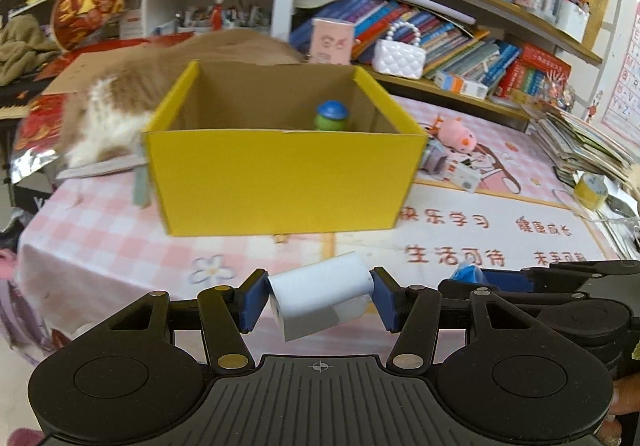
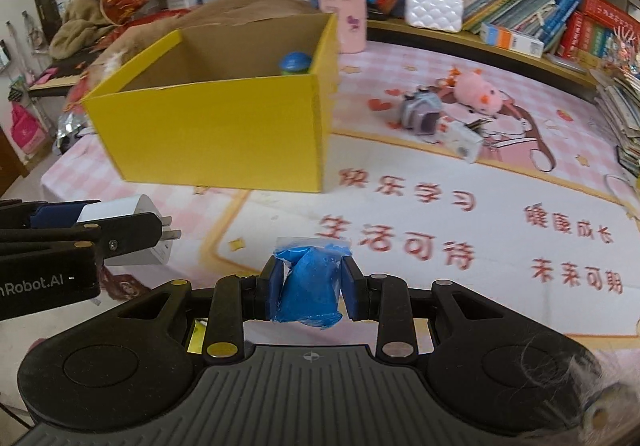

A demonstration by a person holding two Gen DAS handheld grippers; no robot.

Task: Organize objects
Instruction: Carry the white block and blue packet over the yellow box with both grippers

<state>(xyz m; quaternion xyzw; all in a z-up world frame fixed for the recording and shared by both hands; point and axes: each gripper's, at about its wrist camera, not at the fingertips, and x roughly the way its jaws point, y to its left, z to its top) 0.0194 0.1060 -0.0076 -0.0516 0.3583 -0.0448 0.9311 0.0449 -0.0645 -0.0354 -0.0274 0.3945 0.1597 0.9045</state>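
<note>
Both loaded: left gripper (image 1: 320,300) pinches white charger (image 1: 320,292), right gripper (image 2: 310,292) clamps blue bag (image 2: 310,286), presumably destined for yellow box (image 1: 280,182).

One yellow open-topped cardboard box (image 1: 280,178), holding one blue-capped green toy (image 1: 331,116); one white plug-in charger block (image 1: 320,292); one blue plastic-wrapped bundle (image 2: 310,290); one pink plush pig (image 2: 478,90); one white quilted handbag with pearl handle (image 2: 434,8); two black hand-held grippers (image 1: 320,300) (image 2: 310,296)

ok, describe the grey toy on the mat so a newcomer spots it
Start at the yellow box; look right across the pink mat. The grey toy sits beside the pink plush. It alone is blocky, grey and purple.
</note>
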